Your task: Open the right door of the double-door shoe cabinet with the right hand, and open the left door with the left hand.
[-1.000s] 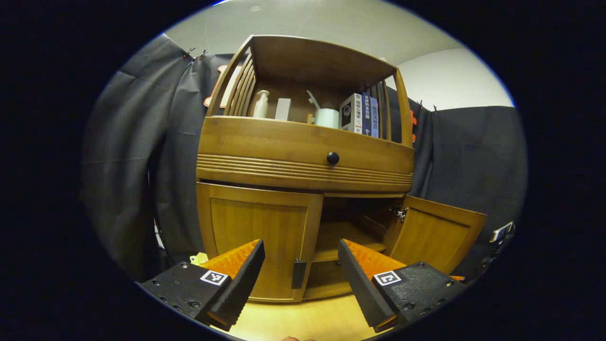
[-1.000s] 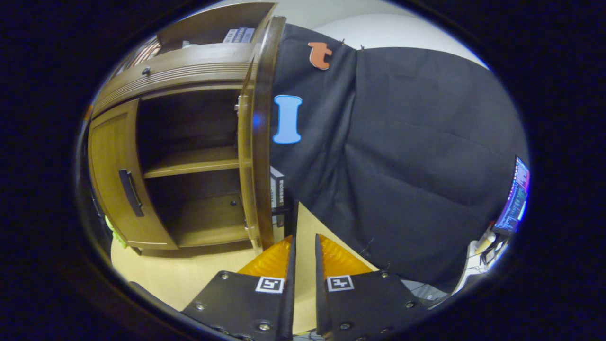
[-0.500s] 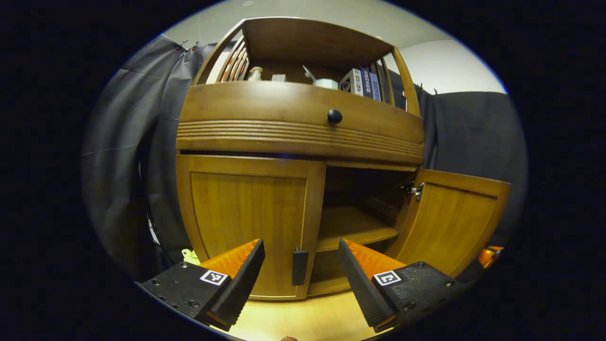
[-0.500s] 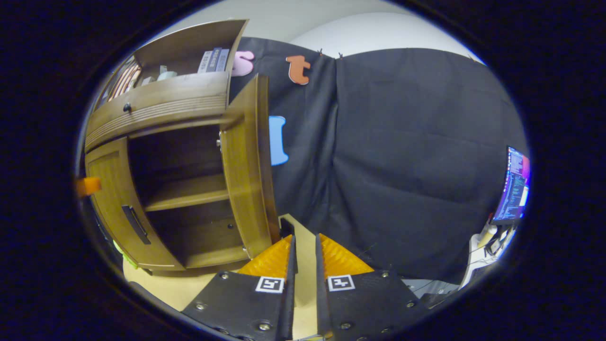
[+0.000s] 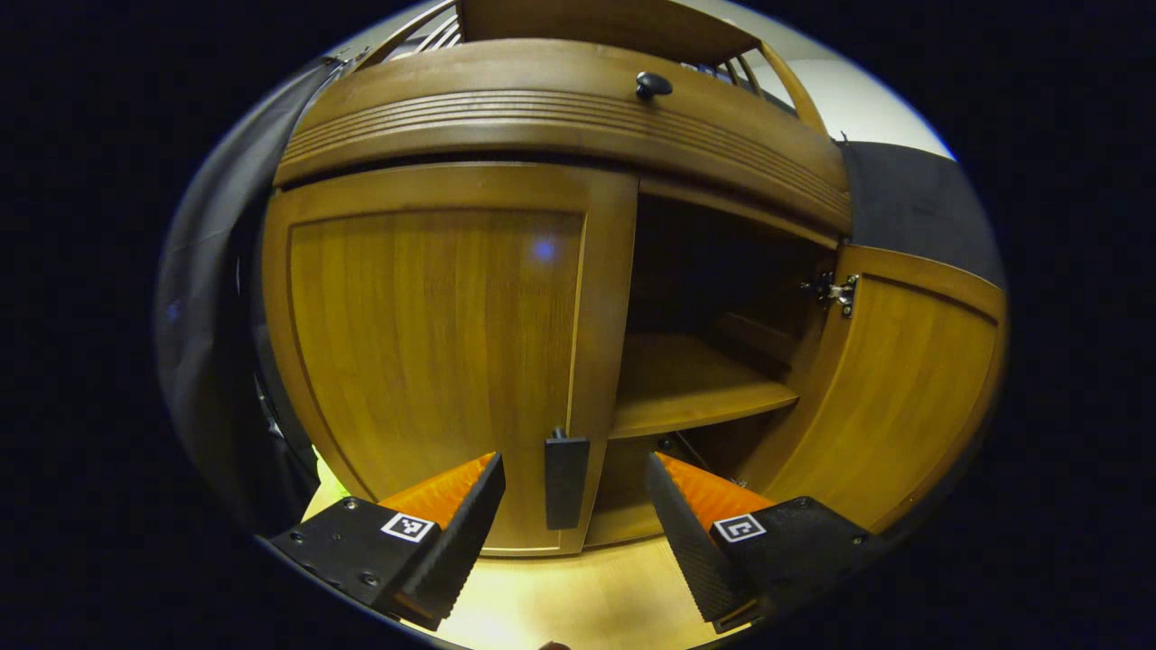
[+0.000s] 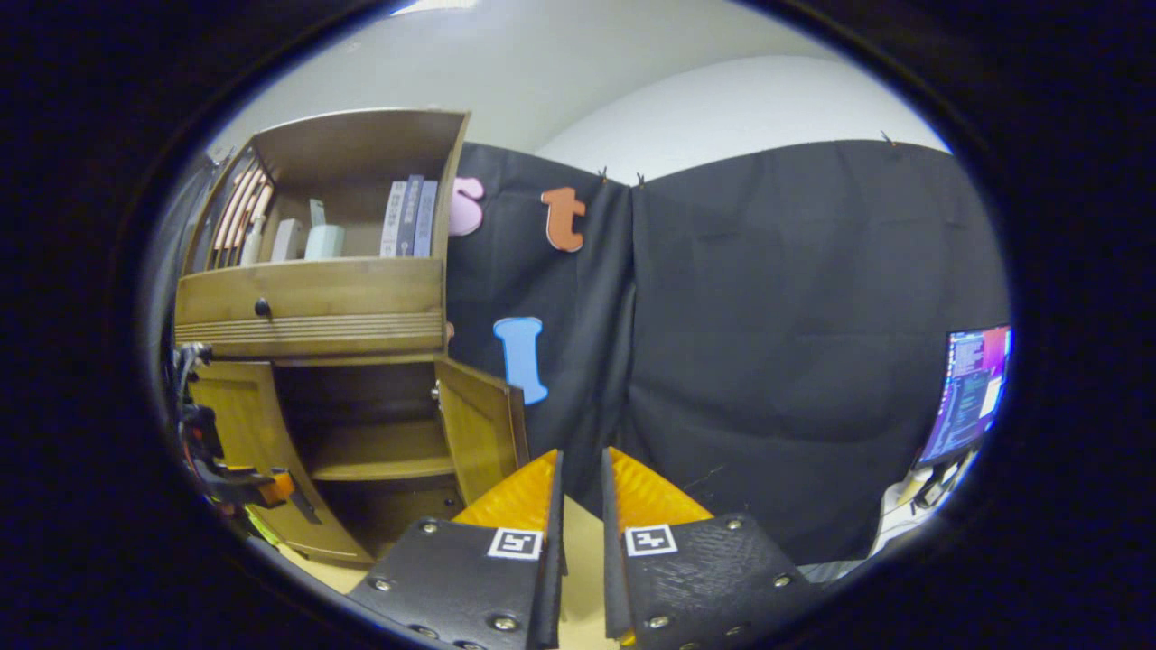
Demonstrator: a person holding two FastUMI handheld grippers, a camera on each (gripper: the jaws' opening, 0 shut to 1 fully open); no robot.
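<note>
So in the left gripper view the left hand-held gripper (image 5: 571, 506) is spread wide open with nothing in it, and the left door's handle (image 5: 566, 480), a dark vertical bar, sits right in the gap between the two fingers, not touched by either as far as I can see. The left door (image 5: 433, 343) is shut, flush under the drawer front with its round knob (image 5: 652, 85). The right door (image 5: 894, 388) is swung out wide, hinge (image 5: 838, 291) showing at its top inner corner, and you can see the inner shelf (image 5: 695, 388) in the open half of the shoe cabinet (image 5: 560, 117).

From the right gripper view, the right hand-held gripper (image 6: 580, 506) is well back from the cabinet, fingers nearly together with just a narrow slit between them, holding nothing. Off to the left stands the cabinet with the right door (image 6: 479, 429) hanging open. The left hand-held gripper (image 6: 239, 483) shows down by the closed left door (image 6: 239, 424). Books (image 6: 408, 217) and a pale container (image 6: 323, 241) stand on the top shelf. A lit monitor (image 6: 971, 393) is at the far right.
</note>
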